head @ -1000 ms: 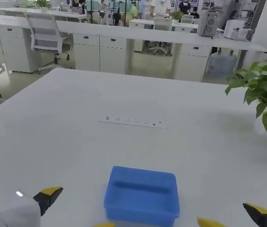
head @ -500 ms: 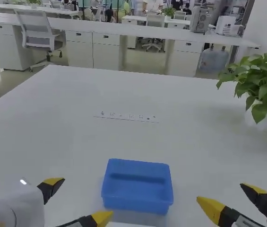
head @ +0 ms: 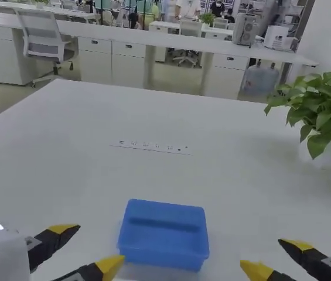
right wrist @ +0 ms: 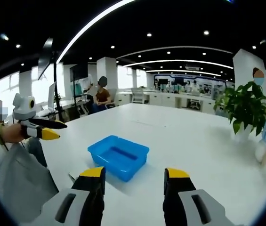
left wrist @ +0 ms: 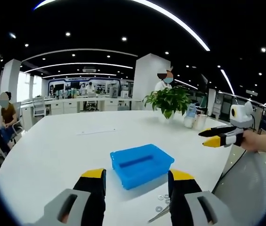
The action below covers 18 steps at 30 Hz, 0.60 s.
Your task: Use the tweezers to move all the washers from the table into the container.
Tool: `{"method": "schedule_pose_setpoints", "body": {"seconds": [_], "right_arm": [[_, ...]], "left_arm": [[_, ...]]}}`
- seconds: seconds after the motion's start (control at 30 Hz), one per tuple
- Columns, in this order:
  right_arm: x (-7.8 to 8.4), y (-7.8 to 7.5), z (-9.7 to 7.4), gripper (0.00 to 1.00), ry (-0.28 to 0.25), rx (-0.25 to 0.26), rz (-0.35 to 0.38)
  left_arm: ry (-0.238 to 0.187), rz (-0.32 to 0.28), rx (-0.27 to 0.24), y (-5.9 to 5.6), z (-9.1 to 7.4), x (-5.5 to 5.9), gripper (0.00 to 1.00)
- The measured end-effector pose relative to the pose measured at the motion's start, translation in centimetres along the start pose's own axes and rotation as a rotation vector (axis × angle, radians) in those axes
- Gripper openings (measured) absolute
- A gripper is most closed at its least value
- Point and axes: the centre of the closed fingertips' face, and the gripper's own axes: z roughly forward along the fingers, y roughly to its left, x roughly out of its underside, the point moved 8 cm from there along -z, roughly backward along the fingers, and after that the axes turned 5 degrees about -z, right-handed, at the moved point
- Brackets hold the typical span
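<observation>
On the table (head: pixel 229 175), the left hand-held gripper (head: pixel 89 247) and right hand-held gripper (head: pixel 272 257) hang open and empty at the blue container's (head: pixel 163 234) eight and four o'clock, with washers (left wrist: pixel 158 208) and tweezers (left wrist: pixel 157 216) just beside it.

Tweezers (left wrist: pixel 158 215) lie partly hidden behind the left hand-held gripper (left wrist: pixel 137 174).

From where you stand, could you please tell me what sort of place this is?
Most likely an open-plan office: rows of white desks with a swivel chair, a water jug and a potted plant on the worktable.
</observation>
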Motion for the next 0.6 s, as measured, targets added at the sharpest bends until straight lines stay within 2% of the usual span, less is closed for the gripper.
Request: {"method": "schedule_pose_setpoints", "body": {"seconds": [0.07, 0.1, 0.13, 0.17, 0.2, 0.23, 0.27, 0.3, 0.37, 0.4, 0.43, 0.5, 0.53, 0.6], "right_arm": [[0.4, 0.9, 0.6, 0.40, 0.054, -0.042, -0.030], [0.6, 1.2, 0.9, 0.37, 0.076, -0.061, -0.038], [0.9, 1.8, 1.4, 0.32, 0.094, -0.097, -0.048], [1.1, 2.3, 1.7, 0.29, 0.101, -0.128, -0.051], [1.4, 2.7, 2.1, 0.26, 0.118, -0.146, -0.047], [1.6, 3.1, 2.6, 0.25, 0.129, -0.150, -0.041], [1.8, 3.6, 2.9, 0.25, 0.138, -0.178, -0.038], [2.0, 4.1, 3.4, 0.26, 0.158, -0.209, -0.026], [2.1, 4.8, 3.9, 0.26, 0.176, -0.241, -0.042], [2.2, 5.3, 4.2, 0.26, 0.193, -0.258, -0.059], [2.2, 5.5, 4.4, 0.25, 0.192, -0.258, -0.071], [2.2, 6.5, 4.9, 0.21, 0.175, -0.311, -0.060], [2.2, 7.0, 5.1, 0.19, 0.172, -0.347, -0.035], [2.5, 7.4, 5.5, 0.18, 0.201, -0.348, -0.063]], "left_arm": [[0.060, 0.039, 0.032, 0.1, 0.2, 0.6, 0.46], [0.086, 0.047, 0.059, 0.1, 0.3, 0.9, 0.44], [0.135, 0.043, 0.103, 0.1, 0.4, 1.5, 0.40], [0.164, 0.028, 0.118, 0.2, 0.5, 2.0, 0.37], [0.243, -0.035, 0.170, 0.2, 0.6, 2.8, 0.35], [0.265, -0.050, 0.183, 0.2, 0.7, 3.1, 0.36], [0.315, -0.058, 0.214, 0.5, 1.0, 3.8, 0.37], [0.362, -0.043, 0.223, 0.6, 1.0, 4.3, 0.36], [0.431, 0.035, 0.233, 0.8, 1.2, 5.1, 0.32], [0.451, 0.081, 0.250, 0.6, 1.4, 5.4, 0.30], [0.466, 0.093, 0.256, 0.6, 1.5, 5.6, 0.29], [0.505, 0.114, 0.297, 0.2, 1.8, 6.1, 0.27], [0.522, 0.130, 0.295, 0.2, 2.0, 6.2, 0.26], [0.553, 0.164, 0.309, 0.2, 2.3, 6.5, 0.24]]}}
